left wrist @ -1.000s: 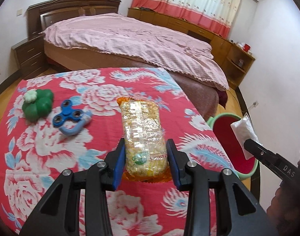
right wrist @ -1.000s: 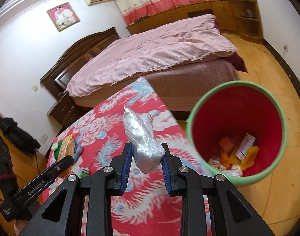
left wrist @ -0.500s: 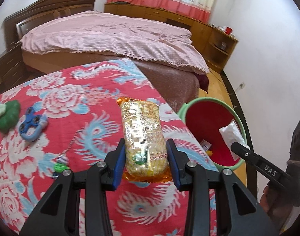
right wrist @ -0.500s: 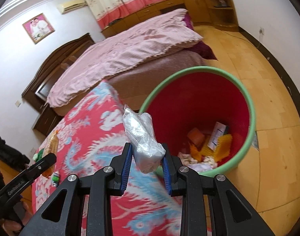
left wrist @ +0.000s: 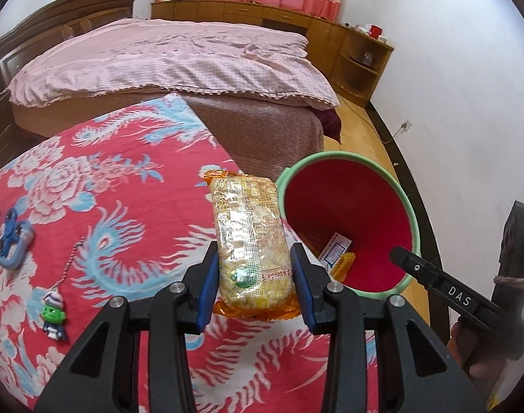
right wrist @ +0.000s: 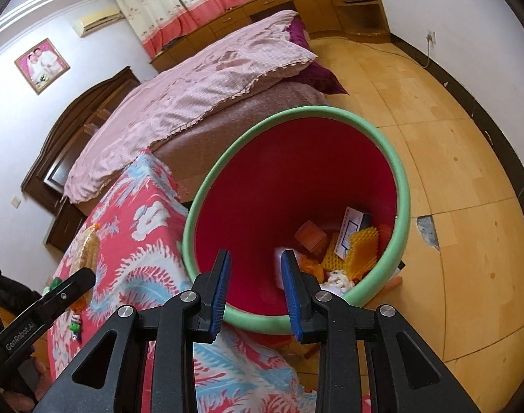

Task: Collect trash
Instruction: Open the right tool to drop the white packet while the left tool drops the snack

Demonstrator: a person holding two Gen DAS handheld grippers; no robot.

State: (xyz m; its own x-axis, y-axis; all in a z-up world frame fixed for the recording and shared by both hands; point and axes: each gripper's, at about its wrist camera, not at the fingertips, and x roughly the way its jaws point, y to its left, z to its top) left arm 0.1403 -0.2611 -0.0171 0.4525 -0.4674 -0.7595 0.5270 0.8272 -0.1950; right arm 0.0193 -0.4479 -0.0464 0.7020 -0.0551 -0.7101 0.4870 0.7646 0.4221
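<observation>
Glossy plastic packet (left wrist: 251,241), patterned cloth cover (left wrist: 124,206)

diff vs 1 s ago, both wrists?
Right gripper carried the crumpled white bag over the bin, its jaws just opened, and the bag is gone from between them. Left gripper swung toward the bin. Unchanged: it clamps the snack packet; toys lie on the red cloth.
</observation>
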